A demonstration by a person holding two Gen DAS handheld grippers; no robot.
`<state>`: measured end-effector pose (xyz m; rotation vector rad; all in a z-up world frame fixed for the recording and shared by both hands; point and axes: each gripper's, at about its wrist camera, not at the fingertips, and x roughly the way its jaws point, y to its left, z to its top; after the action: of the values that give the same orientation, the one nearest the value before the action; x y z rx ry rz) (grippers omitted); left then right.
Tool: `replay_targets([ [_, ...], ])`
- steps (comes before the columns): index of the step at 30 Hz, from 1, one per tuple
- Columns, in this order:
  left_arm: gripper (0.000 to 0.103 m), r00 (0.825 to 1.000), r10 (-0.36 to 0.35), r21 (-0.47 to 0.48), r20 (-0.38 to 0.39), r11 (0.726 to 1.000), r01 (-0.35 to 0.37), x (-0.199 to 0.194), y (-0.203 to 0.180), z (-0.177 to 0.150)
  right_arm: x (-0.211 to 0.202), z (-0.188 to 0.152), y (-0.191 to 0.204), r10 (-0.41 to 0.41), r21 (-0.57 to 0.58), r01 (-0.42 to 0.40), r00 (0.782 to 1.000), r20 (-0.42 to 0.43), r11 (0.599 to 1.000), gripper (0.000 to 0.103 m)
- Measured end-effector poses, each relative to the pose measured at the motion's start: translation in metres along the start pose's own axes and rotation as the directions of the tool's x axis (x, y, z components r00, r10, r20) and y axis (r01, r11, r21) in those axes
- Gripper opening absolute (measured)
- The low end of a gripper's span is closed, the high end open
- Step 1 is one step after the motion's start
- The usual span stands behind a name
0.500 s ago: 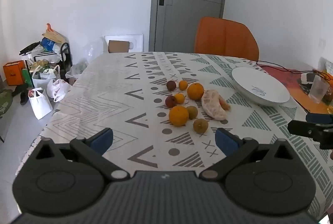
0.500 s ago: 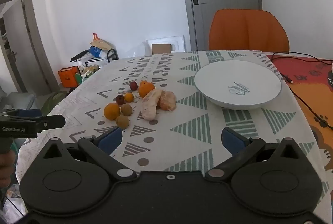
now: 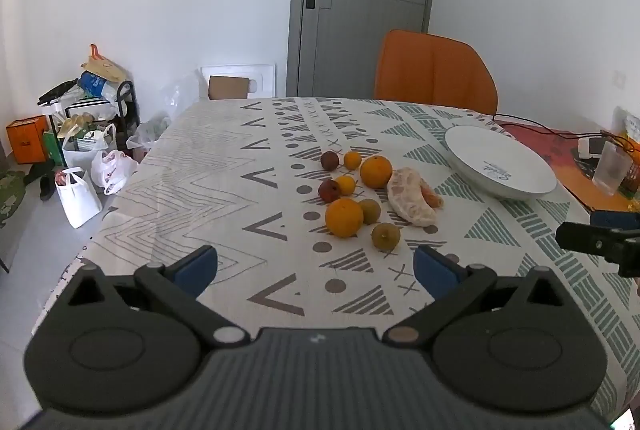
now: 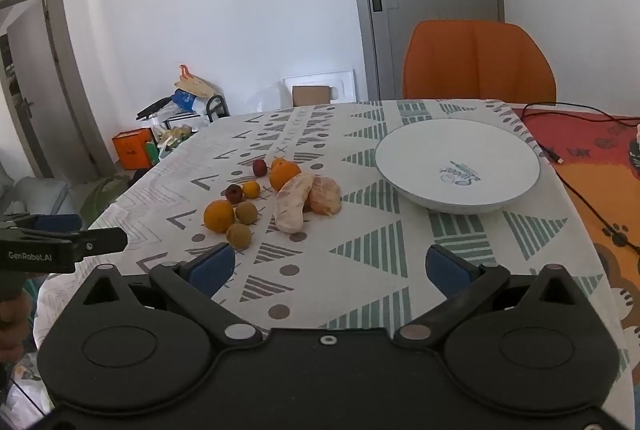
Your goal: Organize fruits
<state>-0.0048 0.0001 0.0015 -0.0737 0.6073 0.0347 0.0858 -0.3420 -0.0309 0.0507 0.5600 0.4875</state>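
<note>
Before the first pick: the left gripper [image 3: 316, 268] and right gripper [image 4: 328, 268] hover with jaws spread and empty over the bench [image 3: 208, 166], fruits [image 3: 344, 217] clustered beside an empty white plate [image 4: 404, 154]. Next, likely, closing on the nearest fruit.

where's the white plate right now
The white plate sits empty on the patterned tablecloth, to the right of the fruit pile, its nearest neighbour the peeled citrus piece, with the orange chair behind it in the right wrist view.
</note>
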Motion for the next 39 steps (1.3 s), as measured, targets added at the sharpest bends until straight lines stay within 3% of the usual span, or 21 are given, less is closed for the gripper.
replay_targets([
  [39,0.103,1.0,0.004,0.0,0.002,1.0,-0.004,-0.0018,0.0009,0.0008,-0.0019,-0.001,-0.0046,-0.028,0.006,0.028,1.0,0.006,1.0,0.103],
])
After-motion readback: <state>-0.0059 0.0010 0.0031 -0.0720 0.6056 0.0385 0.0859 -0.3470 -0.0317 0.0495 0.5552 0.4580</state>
